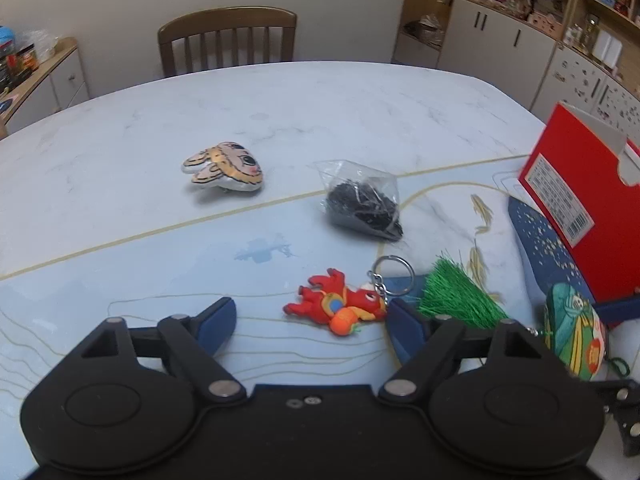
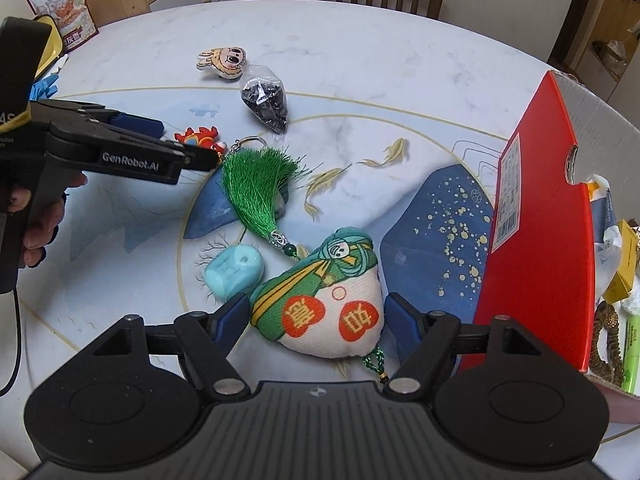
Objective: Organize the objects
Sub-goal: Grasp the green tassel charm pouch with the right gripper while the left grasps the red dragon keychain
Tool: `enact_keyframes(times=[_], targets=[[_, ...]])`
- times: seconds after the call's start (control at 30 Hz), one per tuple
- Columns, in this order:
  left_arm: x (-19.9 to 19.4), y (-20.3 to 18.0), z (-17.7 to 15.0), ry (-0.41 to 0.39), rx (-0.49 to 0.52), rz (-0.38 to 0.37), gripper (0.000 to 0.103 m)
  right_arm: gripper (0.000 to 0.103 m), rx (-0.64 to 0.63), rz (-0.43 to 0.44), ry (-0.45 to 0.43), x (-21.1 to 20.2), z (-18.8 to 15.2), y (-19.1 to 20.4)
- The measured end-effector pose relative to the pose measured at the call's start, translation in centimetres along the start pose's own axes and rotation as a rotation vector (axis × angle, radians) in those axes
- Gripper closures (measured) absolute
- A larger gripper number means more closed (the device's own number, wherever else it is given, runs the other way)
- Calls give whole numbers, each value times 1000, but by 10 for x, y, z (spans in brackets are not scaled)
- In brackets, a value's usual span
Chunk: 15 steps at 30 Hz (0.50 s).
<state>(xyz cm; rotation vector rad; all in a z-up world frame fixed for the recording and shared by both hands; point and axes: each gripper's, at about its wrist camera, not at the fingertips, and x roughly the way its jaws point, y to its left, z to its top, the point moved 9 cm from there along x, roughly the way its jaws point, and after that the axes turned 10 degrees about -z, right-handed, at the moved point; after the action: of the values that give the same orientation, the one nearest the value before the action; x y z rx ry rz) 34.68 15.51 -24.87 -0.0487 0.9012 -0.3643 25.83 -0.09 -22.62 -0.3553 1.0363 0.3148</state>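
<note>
Red box [image 2: 536, 216] beside sachet [image 2: 320, 312], tassel [image 2: 256, 188] ahead

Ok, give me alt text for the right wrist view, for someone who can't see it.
The open right claw straddles a white-and-green stuffed sachet with a green tassel, lying on a marble-patterned table. A tall red cardboard box stands to the right; the left claw hovers near a red dragon keychain.

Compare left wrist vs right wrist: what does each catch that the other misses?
Left wrist only: the cabinets behind the table. Right wrist only: the turquoise block, the left gripper seen from the side, and the clutter past the red box. Both: the rabbit plush, the black bag, the red keychain, the green tassel and the printed sachet, which lies between the right gripper open fingers.
</note>
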Motion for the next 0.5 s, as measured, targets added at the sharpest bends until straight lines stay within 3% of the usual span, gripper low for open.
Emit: enact_keyframes(times=[0.3,0.5], targets=[[7,-11,0,-6,92,0,28,31,17,-1,3,1,2,0],[8,-21,1,-17,140,-20,42,32,28,-4,3,1,2,1]])
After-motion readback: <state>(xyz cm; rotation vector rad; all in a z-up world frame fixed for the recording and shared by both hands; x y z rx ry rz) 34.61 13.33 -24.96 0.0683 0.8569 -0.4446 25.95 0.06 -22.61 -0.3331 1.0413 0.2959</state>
